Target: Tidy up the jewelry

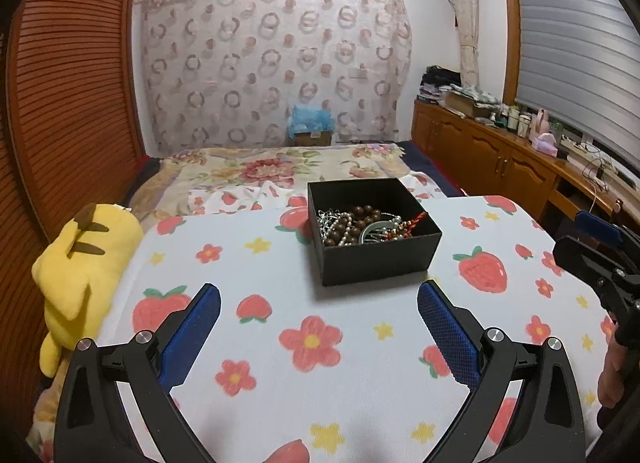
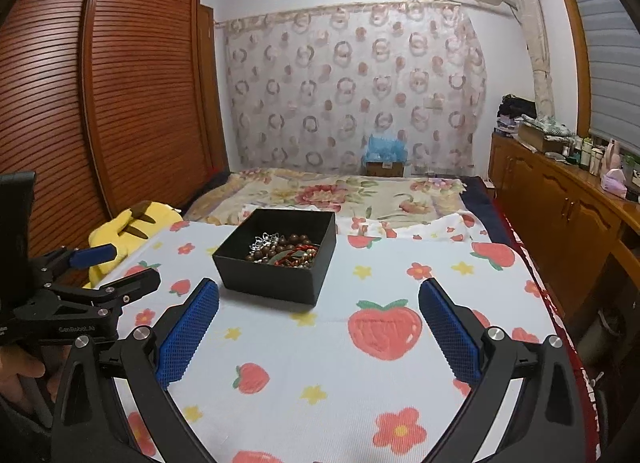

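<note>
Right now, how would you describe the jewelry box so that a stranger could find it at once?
Look at the strawberry-print cloth. Near its far edge stands a black box, open on top. It alone holds tangled beads and chains; the yellow plush toy lies off the cloth's left side.

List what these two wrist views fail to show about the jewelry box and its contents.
- Box floor: both views, buried under tangled jewelry.
- Piece count: both views, beads and chains overlap, too small.
- Near inner corner: right wrist view, box wall hides it.
- Lid: in neither view.
</note>
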### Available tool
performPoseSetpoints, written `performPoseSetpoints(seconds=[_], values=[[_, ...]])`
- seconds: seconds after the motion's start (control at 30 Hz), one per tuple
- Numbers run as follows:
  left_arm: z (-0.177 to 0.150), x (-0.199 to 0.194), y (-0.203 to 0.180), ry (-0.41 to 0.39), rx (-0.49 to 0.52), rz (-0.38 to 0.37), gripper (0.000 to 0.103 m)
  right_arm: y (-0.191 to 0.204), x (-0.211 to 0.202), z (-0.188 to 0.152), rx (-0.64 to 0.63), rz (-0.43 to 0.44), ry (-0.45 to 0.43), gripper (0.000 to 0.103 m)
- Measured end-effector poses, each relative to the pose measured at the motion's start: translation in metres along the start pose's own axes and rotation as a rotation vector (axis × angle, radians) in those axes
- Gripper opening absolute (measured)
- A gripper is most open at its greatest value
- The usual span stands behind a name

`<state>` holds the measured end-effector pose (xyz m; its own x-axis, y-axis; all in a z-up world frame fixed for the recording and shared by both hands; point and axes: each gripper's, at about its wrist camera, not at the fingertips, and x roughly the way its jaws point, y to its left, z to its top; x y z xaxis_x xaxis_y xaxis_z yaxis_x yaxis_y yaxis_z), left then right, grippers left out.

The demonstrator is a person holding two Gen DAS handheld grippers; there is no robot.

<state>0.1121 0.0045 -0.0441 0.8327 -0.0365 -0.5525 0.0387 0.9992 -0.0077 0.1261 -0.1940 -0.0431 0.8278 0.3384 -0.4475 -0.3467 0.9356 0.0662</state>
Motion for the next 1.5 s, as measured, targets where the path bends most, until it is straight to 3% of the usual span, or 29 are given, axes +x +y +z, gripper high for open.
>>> performPoseSetpoints(seconds=[0.43,1.5], values=[[-0.011,-0.033,0.004,-0.043,-0.001,0.018,0.095,0.005,-0.023,-0.005,-0.001,-0.016,-0.037,0.101],[-0.002,-0.046,0.002,-0.065,0.014,0.016,0.095,0.001,-0.021,-0.007,0.029,-0.006,-0.029,0.101]])
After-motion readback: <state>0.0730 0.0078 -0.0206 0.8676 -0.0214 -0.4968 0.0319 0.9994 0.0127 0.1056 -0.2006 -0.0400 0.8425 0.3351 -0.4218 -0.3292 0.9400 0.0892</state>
